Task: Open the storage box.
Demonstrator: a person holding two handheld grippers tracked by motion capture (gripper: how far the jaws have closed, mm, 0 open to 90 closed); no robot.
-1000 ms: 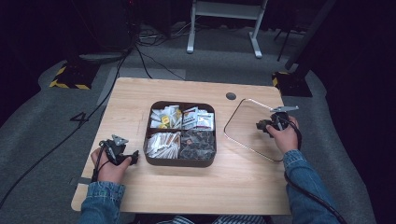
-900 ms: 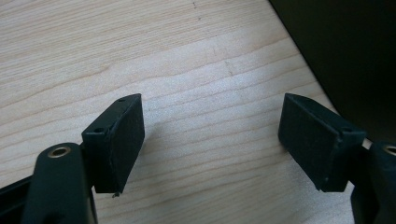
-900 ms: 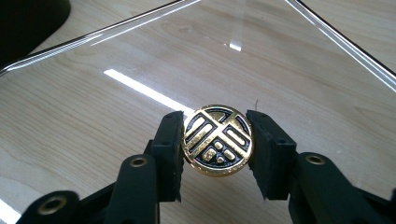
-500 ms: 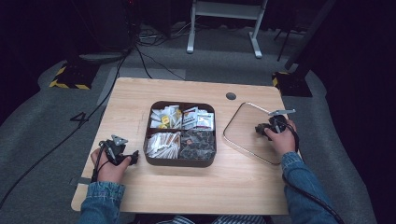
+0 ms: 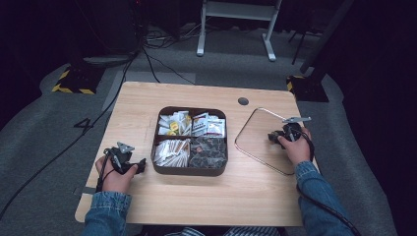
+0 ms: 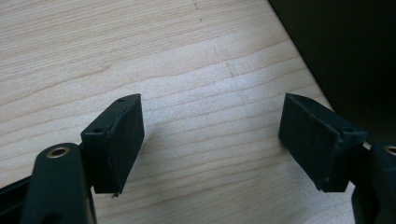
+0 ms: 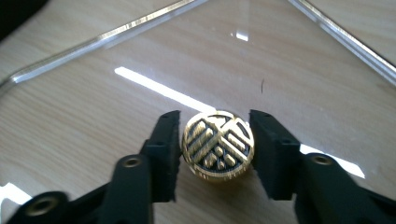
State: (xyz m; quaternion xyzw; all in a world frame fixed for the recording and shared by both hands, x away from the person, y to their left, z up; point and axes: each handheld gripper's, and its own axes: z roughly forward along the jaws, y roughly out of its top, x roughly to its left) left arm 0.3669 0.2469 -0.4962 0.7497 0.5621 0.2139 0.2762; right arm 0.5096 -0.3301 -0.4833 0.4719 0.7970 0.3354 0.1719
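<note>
Box (image 5: 190, 169) in the middle of the wooden table (image 5: 206, 201), dark brown, square with rounded corners, split into four compartments. The two far ones hold pale sachets, some with yellow and red print. The near left one has a stack of long whitish packets, and the near right is full of dark wrapped bits.

Off to the right lies a clear glass lid (image 5: 255, 140), a rounded square with a shiny metal rim, flat on the wood. Its round brass knob (image 7: 217, 144), stamped with a raised stripe pattern, sits right between the right tongs (image 7: 215, 156). Those jaws have just been opening: there's a sliver of a gap by the left pad, and the right one looks just about touching, so no real squeeze. The right hand (image 5: 295, 147) rests over the lid's right edge.

Left tongs (image 6: 210, 140) are spread wide with nothing between them, hovering low over bare wood just beside the box's dark wall, held in a left hand (image 5: 114, 174) in a denim sleeve.
</note>
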